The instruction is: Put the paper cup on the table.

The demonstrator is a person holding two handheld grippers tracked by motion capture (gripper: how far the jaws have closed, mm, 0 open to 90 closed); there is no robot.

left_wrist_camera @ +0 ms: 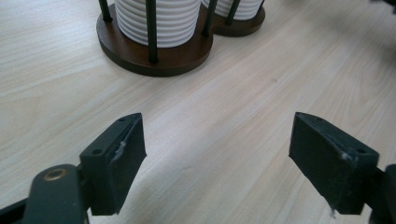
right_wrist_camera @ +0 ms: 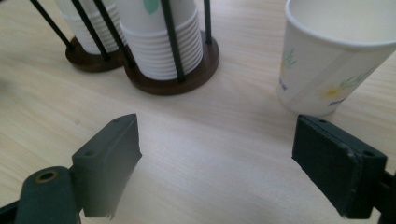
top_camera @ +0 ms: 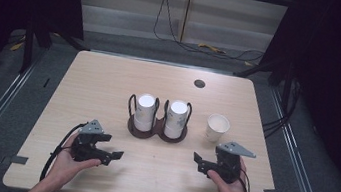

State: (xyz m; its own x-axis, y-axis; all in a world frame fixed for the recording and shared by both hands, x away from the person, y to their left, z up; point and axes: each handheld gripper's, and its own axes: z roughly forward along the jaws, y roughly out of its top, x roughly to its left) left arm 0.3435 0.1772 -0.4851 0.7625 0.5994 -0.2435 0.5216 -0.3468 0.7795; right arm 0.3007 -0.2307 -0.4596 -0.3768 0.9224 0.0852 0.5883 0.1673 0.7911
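A dark wooden cup holder (top_camera: 156,130) with black wire posts stands at the table's middle and holds two stacks of white paper cups (top_camera: 146,108), (top_camera: 177,113). A single paper cup (top_camera: 217,127) with a flower print stands upright just right of it. My left gripper (top_camera: 112,147) rests near the front left, open and holding nothing. In the left gripper view its jaws (left_wrist_camera: 217,140) stand wide apart, facing the holder's base (left_wrist_camera: 154,58). My right gripper (top_camera: 199,163) is open at the front right. Its jaws (right_wrist_camera: 217,140) face the holder (right_wrist_camera: 187,77), with the single cup (right_wrist_camera: 331,56) close by at the right.
The light wooden table (top_camera: 110,82) has a round cable grommet (top_camera: 199,83) toward its back right. Bare tabletop lies between the two grippers and the holder. Cables trail on the floor behind the table.
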